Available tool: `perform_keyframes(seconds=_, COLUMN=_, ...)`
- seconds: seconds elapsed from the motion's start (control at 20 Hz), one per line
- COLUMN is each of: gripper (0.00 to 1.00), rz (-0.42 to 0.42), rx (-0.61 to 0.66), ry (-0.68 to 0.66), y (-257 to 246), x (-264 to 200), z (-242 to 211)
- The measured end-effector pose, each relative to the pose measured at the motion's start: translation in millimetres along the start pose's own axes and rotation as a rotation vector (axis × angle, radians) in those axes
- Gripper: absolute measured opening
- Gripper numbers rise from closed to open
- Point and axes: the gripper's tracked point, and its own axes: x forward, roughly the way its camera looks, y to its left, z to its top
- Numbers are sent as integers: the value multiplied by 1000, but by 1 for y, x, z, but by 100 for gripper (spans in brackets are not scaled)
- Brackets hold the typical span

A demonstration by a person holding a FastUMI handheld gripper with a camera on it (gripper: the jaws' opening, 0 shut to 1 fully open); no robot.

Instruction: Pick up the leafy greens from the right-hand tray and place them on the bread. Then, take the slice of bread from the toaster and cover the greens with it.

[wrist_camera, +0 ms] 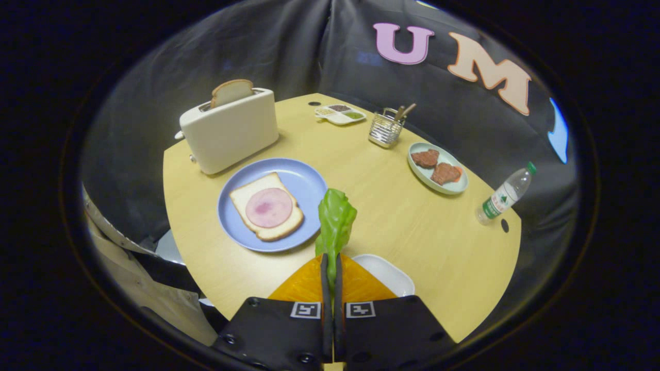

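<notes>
My gripper (331,265) is shut on the stem end of the leafy greens (335,221), which stick up ahead of the fingers, lifted above the table. Just beyond and left of the leaf lies a blue plate (304,180) with a slice of bread (242,198) topped by a round of ham (268,207). Further back on the left stands a white toaster (232,131) with a second slice of bread (232,91) poking out of its slot. Under the fingers, on their right side, lies a white tray (386,273).
A pale green plate (456,188) with two brown meat pieces sits at the right. A wire cutlery holder (385,129) and a small sauce tray (340,114) stand at the back. A water bottle (504,195) lies near the right table edge. A person's sleeve (129,273) is at the left.
</notes>
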Motion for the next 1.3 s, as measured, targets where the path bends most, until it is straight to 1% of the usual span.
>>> perform_keyframes(seconds=0.6, gripper=4, rz=86, rx=-89, ry=-33, y=51, x=24, z=51)
perform_keyframes(seconds=0.95, gripper=4, rz=155, rx=-135, ry=-26, y=90, x=42, z=67)
perform_keyframes(seconds=1.3, gripper=4, rz=224, rx=-174, ry=-2, y=127, x=59, z=70)
